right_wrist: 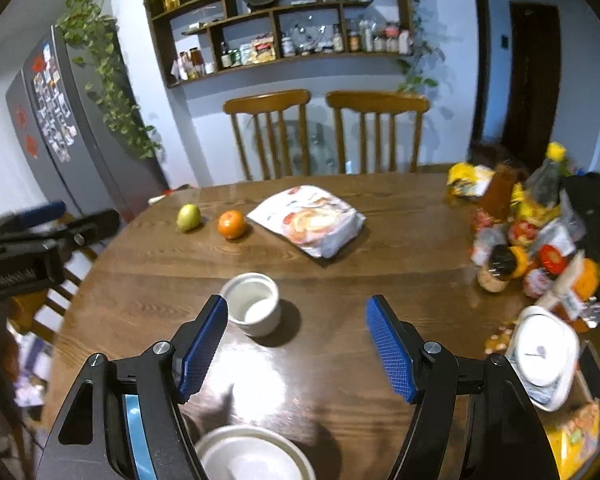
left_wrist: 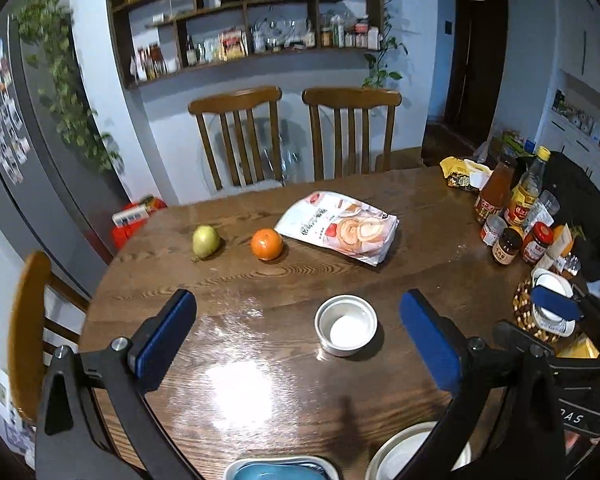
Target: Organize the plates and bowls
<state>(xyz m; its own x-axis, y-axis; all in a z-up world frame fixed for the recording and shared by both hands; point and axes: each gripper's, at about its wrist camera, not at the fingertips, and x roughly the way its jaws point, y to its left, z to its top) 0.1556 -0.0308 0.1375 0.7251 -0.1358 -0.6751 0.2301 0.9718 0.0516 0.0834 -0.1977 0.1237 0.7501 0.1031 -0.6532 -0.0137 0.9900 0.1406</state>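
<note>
Hovering above the counter [left_wrist: 260,380], both grippers are spread wide and hold nothing. The left gripper [left_wrist: 298,344] frames a small white bowl [left_wrist: 346,331] that sits on the wood between its fingers [left_wrist: 430,346], nearer the right one and clear of both. The right gripper [right_wrist: 296,346] has the same bowl [right_wrist: 252,304] just ahead of its left finger [right_wrist: 204,346], off to the left of the gap.

Close to the near edge lie a white plate [left_wrist: 384,460] and a blue-and-white dish [left_wrist: 280,470]; in the right view the plate [right_wrist: 252,456] sits under the gripper. Another white dish [right_wrist: 540,356] rests on a trivet at the right edge of the counter, among jars and bottles [left_wrist: 516,208].

Risks, as I judge them: the bowl is off-centre for either gripper, so closing from here could push it sideways across the glossy wood instead of catching it. Its wall looks smooth and steep, so a rim pinch may slip. Both grippers point at one bowl, so they could collide. A wide swing to the right could knock the jars. The orange [left_wrist: 267,244], pear [left_wrist: 205,241] and snack bag [left_wrist: 340,228] lie well behind and look safe.
</note>
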